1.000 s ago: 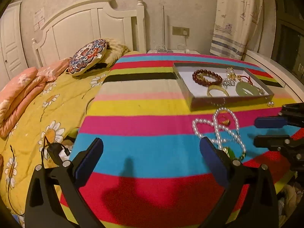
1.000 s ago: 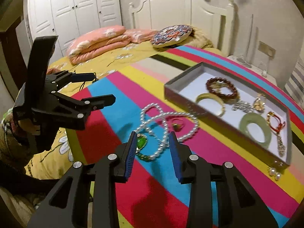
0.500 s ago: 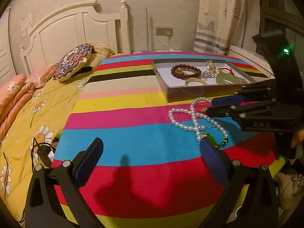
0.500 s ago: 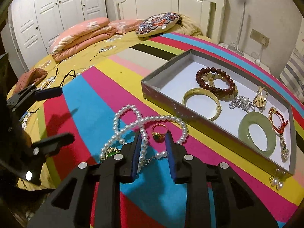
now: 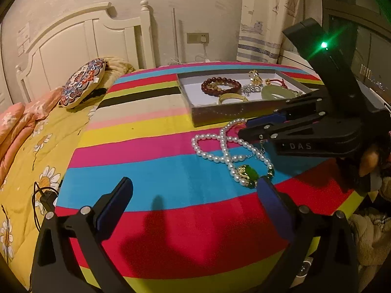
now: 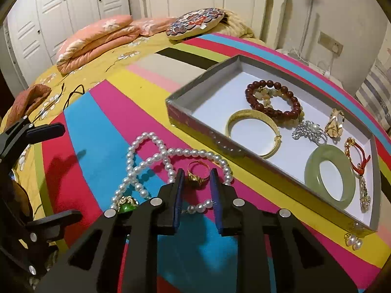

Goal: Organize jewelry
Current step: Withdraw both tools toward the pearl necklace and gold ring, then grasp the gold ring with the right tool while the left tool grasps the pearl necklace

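A gold ring (image 6: 198, 177) lies on the striped blanket inside the loops of a pearl necklace (image 6: 151, 161) with a green pendant (image 6: 127, 205). My right gripper (image 6: 197, 178) points down at the ring with a fingertip on either side of it. Its jaws are closing, and I see no firm press. From the left wrist view the right gripper (image 5: 244, 129) hovers over the necklace (image 5: 220, 146). My left gripper (image 5: 194, 195) is wide open over bare blanket with nothing between its fingers. The grey tray (image 6: 202, 80) holds bracelets, bangles and a brooch.
A pearl earring pair (image 6: 353, 240) lies outside the tray's near corner. A round patterned cushion (image 6: 195, 23), a folded pink quilt (image 6: 97, 41) and a black cable (image 6: 73, 92) sit further up the bed. The blanket's edge drops off just below the left gripper.
My right gripper has moved forward and down over the necklace until its tips straddle the gold ring, and its jaws have narrowed. The left gripper drifted sideways and stayed open.
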{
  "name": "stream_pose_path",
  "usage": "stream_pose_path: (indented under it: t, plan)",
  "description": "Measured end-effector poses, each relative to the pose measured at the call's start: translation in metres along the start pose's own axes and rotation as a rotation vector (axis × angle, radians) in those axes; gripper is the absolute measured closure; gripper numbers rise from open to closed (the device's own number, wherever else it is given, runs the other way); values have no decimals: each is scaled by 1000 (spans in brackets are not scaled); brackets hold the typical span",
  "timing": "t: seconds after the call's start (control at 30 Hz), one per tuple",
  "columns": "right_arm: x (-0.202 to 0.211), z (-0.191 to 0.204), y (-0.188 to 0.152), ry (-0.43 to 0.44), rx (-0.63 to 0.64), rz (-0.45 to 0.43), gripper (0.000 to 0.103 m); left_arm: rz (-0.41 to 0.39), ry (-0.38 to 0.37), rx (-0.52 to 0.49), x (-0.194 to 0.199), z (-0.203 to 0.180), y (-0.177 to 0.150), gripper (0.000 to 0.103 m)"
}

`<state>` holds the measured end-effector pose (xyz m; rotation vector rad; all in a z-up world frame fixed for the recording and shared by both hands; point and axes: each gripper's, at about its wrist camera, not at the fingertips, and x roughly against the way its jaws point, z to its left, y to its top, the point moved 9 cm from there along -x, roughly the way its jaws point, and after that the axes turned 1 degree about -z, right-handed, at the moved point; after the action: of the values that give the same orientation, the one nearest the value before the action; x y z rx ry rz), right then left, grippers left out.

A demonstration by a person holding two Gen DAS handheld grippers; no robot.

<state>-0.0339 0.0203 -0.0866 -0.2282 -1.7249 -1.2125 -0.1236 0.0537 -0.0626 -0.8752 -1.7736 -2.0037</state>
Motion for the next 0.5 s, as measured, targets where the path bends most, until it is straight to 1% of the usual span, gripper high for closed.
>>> stream_pose_path:
  t: [0.13,0.2,0.33,0.43,0.47,0.5]
  plan:
    - [-1,3,0,-5,12,-4,81,12,-5,5,-4,-2,-1,3]
    - [0,4,0,-2,17,-13,84,17,-12,12,-6,-2,-1,3]
    - [4,4,-2,1,10,-30,86,30,-17,12,-11,-6,-2,3]
    - [15,1,-2,-5,0,-59,86,34,-27,20,-14,-9,0,3]
    - [20,-2,-1,-11,-4,-72,86,35,-30,24,-16,-9,2,3]
    - [24,-5,-1,-14,-10,-81,86,33,-34,27,-18,-11,5,7]
